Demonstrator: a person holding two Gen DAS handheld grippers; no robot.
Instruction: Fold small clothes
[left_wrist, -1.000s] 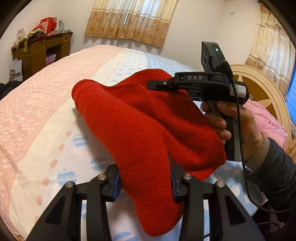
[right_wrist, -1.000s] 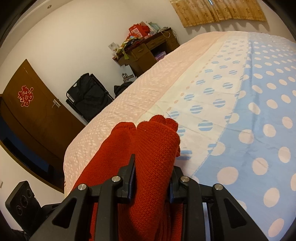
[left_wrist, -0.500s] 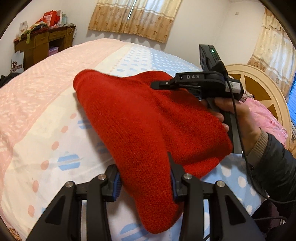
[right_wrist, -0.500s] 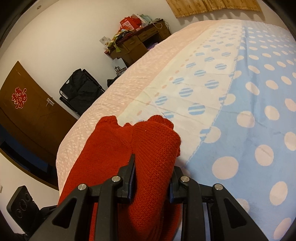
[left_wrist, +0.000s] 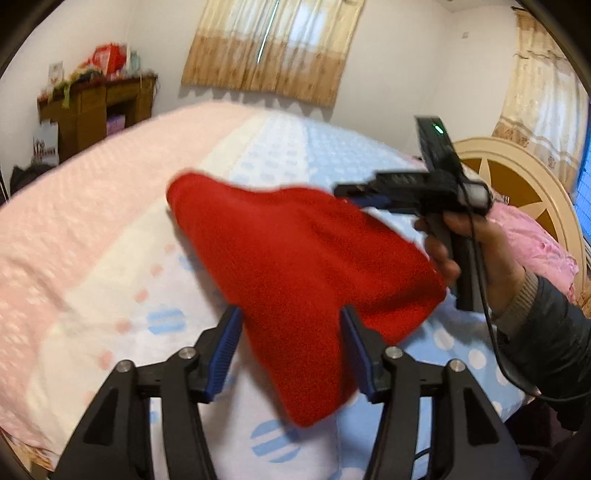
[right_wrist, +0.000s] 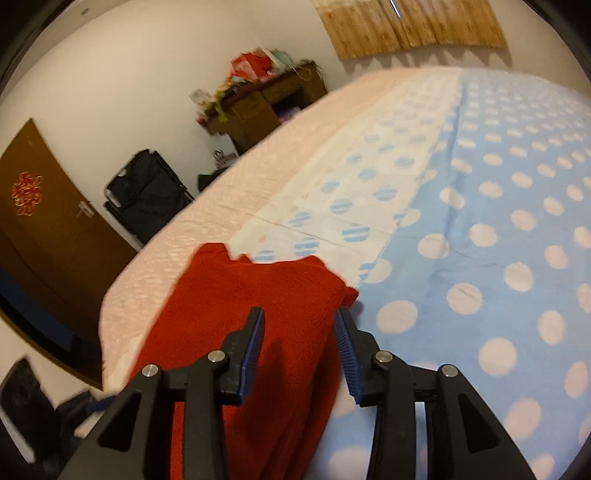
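A red knitted garment (left_wrist: 295, 266) is held up above the bed between both grippers. My left gripper (left_wrist: 291, 314) has its jaws spread, with blue pads at either side of the cloth, which passes between them. My right gripper (right_wrist: 299, 317) also has its jaws spread with the red garment (right_wrist: 258, 314) draped between and over them. In the left wrist view the right gripper (left_wrist: 354, 194) sits at the garment's far right corner, held by a hand. Whether either pad pinches the cloth is not clear.
The bed (left_wrist: 92, 236) has a cover in pink, white and blue bands with dots (right_wrist: 498, 240). A round headboard (left_wrist: 517, 173) and pink pillow (left_wrist: 532, 236) lie at right. A wooden desk (left_wrist: 96, 107), a black bag (right_wrist: 147, 192) and a brown door (right_wrist: 40, 221) stand beyond the bed.
Both grippers' jaws have widened from a tight grip on the cloth. The garment has spread flatter and swung toward the bed, and the views are blurred with motion.
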